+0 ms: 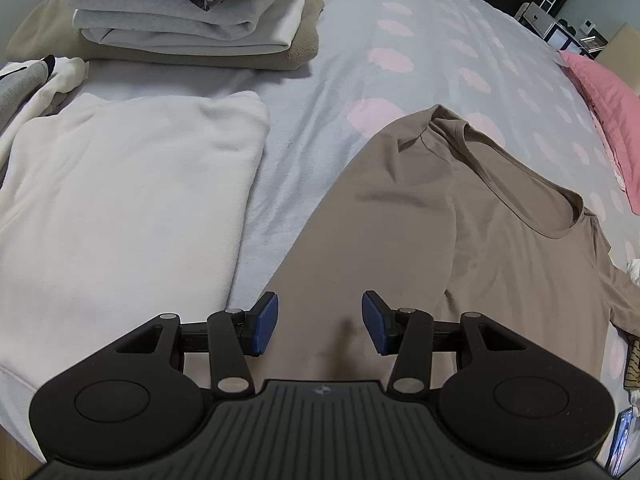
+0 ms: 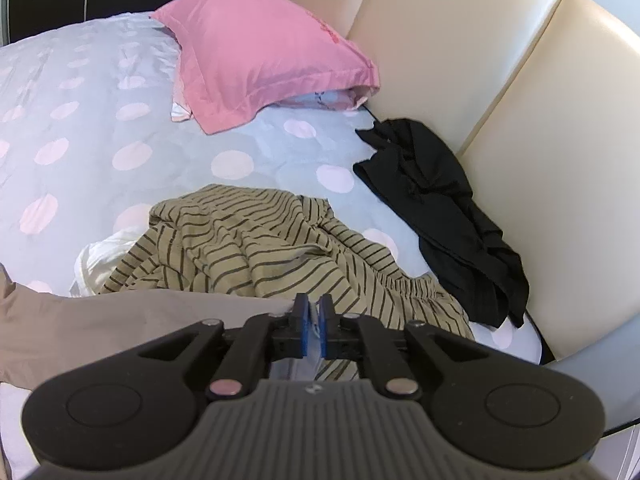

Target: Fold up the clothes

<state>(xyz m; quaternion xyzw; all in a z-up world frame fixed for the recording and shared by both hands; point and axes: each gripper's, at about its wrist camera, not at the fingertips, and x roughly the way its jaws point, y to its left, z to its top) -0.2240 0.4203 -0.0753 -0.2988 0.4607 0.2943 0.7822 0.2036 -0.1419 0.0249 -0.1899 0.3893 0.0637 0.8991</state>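
A taupe T-shirt lies flat on the bed, its left side folded inward, neckline facing away.

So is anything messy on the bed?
Yes. A striped garment lies crumpled in a heap, and a black garment is bunched against the headboard. The folded stack looks tidy.

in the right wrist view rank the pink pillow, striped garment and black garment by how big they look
1. striped garment, the widest spread, though it lies nearest the camera, which inflates it
2. pink pillow, close behind, so the top two are unsure
3. black garment, clearly the smallest patch
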